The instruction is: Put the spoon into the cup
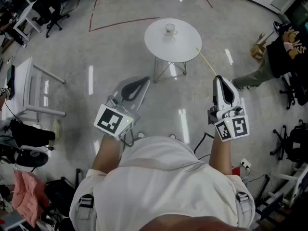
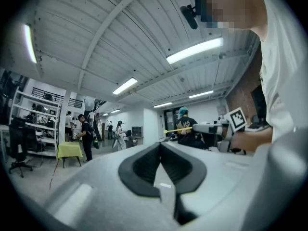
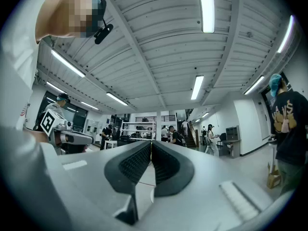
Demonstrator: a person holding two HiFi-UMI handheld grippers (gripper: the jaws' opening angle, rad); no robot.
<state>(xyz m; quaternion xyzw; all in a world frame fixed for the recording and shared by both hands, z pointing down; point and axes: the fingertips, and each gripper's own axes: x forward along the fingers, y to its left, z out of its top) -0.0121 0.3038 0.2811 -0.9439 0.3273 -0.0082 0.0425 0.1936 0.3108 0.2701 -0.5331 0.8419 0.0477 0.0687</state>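
A clear cup (image 1: 170,29) stands on the far part of a round white table (image 1: 185,44), ahead of me in the head view. My right gripper (image 1: 219,78) is shut on a thin yellow spoon (image 1: 207,61), which points up and left towards the table's right edge, short of the cup. The left gripper view shows the spoon (image 2: 178,129) sticking out of that gripper. In the right gripper view the jaws (image 3: 151,143) meet at the tips. My left gripper (image 1: 143,82) is shut and holds nothing, and its jaws (image 2: 160,145) are pressed together. Both grippers are held over the floor, near my body.
A person in dark clothes (image 1: 274,57) stands at the right beside a cardboard box (image 1: 260,44). A white desk (image 1: 26,88) and an office chair (image 1: 50,8) are at the left. Red tape lines (image 1: 120,22) mark the floor behind the table. Several people stand far off.
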